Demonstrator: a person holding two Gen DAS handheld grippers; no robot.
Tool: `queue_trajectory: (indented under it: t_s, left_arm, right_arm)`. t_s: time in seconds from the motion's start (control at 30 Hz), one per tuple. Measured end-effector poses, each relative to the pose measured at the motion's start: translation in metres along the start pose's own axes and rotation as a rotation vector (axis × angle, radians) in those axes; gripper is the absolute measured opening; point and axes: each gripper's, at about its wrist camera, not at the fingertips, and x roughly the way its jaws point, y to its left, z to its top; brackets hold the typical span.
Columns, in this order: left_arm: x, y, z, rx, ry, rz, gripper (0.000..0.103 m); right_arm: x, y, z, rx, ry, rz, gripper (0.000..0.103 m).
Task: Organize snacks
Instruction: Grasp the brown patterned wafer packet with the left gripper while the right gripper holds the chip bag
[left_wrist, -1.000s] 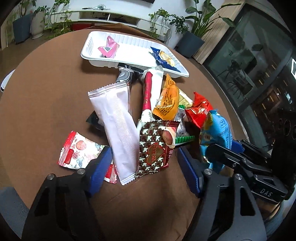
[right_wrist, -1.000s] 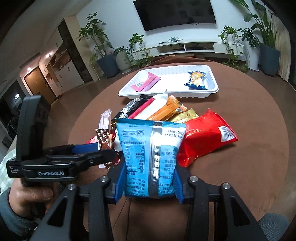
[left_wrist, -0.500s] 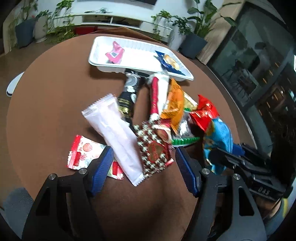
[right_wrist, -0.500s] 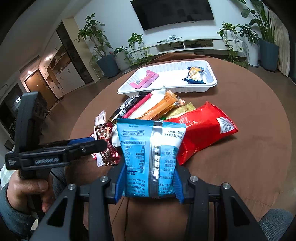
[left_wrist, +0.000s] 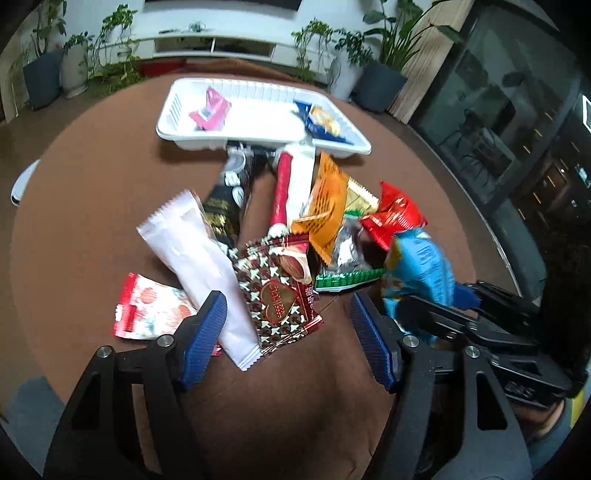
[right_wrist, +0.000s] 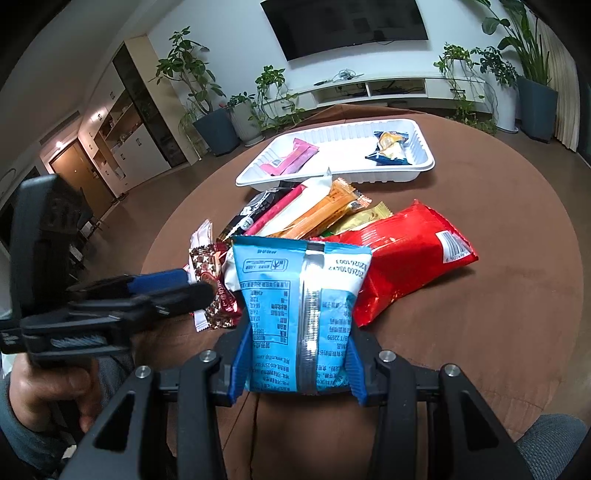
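In the left wrist view, the left tongs (left_wrist: 288, 339) hang open over a pile of snacks on the round brown tabletop (left_wrist: 74, 184), and nothing is squeezed between the blue pads. Just past the pads lie a long pale pink packet (left_wrist: 195, 266) and a dark red packet with stars and a heart (left_wrist: 277, 291), side by side and touching. A red and white packet (left_wrist: 147, 312) peeks out under the pink one. Farther back sits a white tray (left_wrist: 258, 140) with a small pink snack (left_wrist: 210, 110) at one end and a blue and yellow snack (left_wrist: 321, 120) at the other. In the right wrist view, the right tongs (right_wrist: 297, 363) are closed on a light blue bag (right_wrist: 299, 295), which stands up between the pads with its back seam facing the camera. Behind it a big red bag (right_wrist: 402, 254) lies flat on the tabletop, touching the blue bag. The left tongs show at the left side, held by a hand (right_wrist: 48, 391), near the star packet.
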Motion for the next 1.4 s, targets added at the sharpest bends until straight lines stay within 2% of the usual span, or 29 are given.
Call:
queue_trajectory:
  t_s: [0.13, 0.2, 0.33, 0.4, 0.43, 0.67, 0.87, 1.4]
  left_arm:
    - [0.01, -0.006, 0.005, 0.027, -0.001, 0.038, 0.064]
    - [0.015, -0.006, 0.009, 0.024, 0.005, 0.041, 0.054]
    - [0.021, -0.009, 0.009, 0.042, 0.014, 0.059, 0.047]
    - [0.024, -0.008, 0.006, 0.046, 0.032, 0.051, 0.035]
    - [0.025, -0.008, 0.004, 0.053, 0.037, 0.051, 0.032]
    - [0.024, -0.011, -0.001, 0.105, 0.041, 0.056, 0.027]
    - [0.024, -0.005, -0.001, 0.088, 0.044, -0.015, 0.022]
    - [0.003, 0.013, -0.005, -0.016, 0.005, -0.159, 0.021]
  right_arm:
    - [-0.001, -0.003, 0.0, 0.015, -0.002, -0.001, 0.047]
    - [0.001, -0.003, 0.0, 0.014, -0.001, 0.0, 0.047]
    - [-0.001, -0.003, -0.002, 0.008, -0.004, 0.002, 0.047]
    - [-0.002, -0.003, -0.001, 0.009, -0.009, -0.001, 0.047]
    - [-0.002, -0.004, -0.001, 0.015, -0.01, -0.001, 0.047]
    - [-0.003, -0.003, -0.002, 0.013, -0.013, -0.002, 0.047]
    - [-0.004, -0.004, -0.004, 0.011, -0.022, -0.024, 0.046]
    - [-0.013, -0.011, -0.002, 0.049, -0.051, -0.021, 0.04]
